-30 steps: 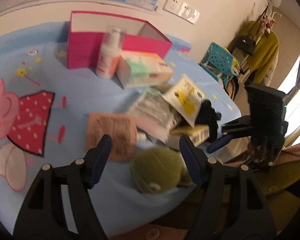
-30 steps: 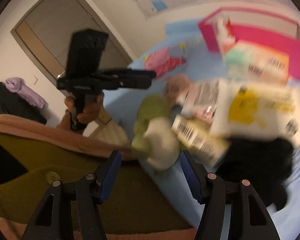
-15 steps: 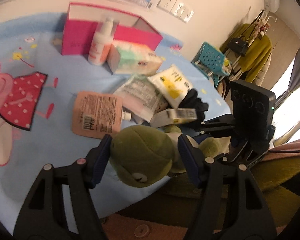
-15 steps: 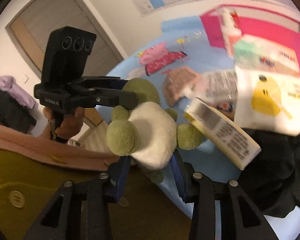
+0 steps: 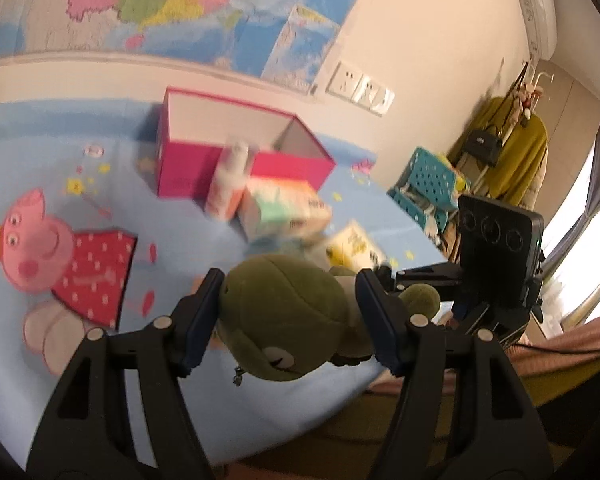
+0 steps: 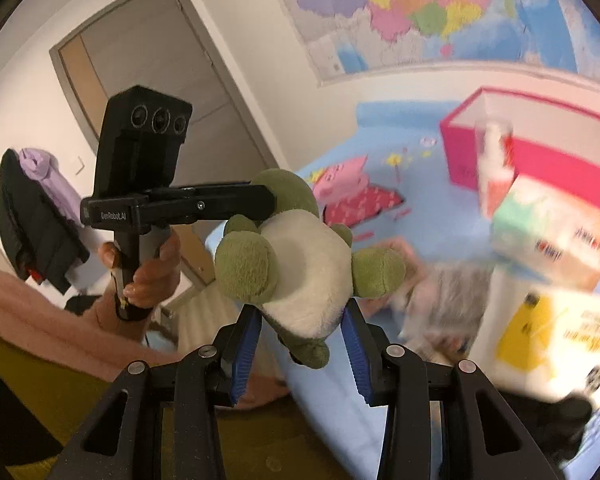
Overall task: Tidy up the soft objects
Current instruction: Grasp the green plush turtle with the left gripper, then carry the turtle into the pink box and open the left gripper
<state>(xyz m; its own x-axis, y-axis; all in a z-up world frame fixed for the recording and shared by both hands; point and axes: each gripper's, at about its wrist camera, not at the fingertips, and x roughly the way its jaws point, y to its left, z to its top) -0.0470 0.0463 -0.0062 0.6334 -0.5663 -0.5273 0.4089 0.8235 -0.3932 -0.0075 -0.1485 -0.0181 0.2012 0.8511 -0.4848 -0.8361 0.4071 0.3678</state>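
In the left wrist view, at nine o'clock the blue cartoon-pig tablecloth (image 5: 172,236) lies bare. Toward twelve stands the open pink box (image 5: 236,148), presumably the bin for the sorting, with a blurred white bottle (image 5: 230,182) and a pastel tissue pack (image 5: 284,208) crowded against its front wall. At centre the left gripper (image 5: 292,308) pinches the head of the green plush turtle (image 5: 284,320), both pads pressed to the sides of the head, which looks lifted clear of the cloth. At three o'clock the right gripper (image 5: 420,280) comes in from the side toward the toy's body.

In the right wrist view, the left gripper (image 6: 272,200) reaches in from nine o'clock onto the turtle's (image 6: 304,264) head. At centre the right gripper's (image 6: 300,340) blue fingers (image 6: 246,344) sit against the sides of the cream belly, apparently gripping it (a floppy toy sags less with two holds). At three o'clock are the tissue pack (image 6: 552,232) and a yellow-printed packet (image 6: 548,336), the pink box (image 6: 540,148) behind them.
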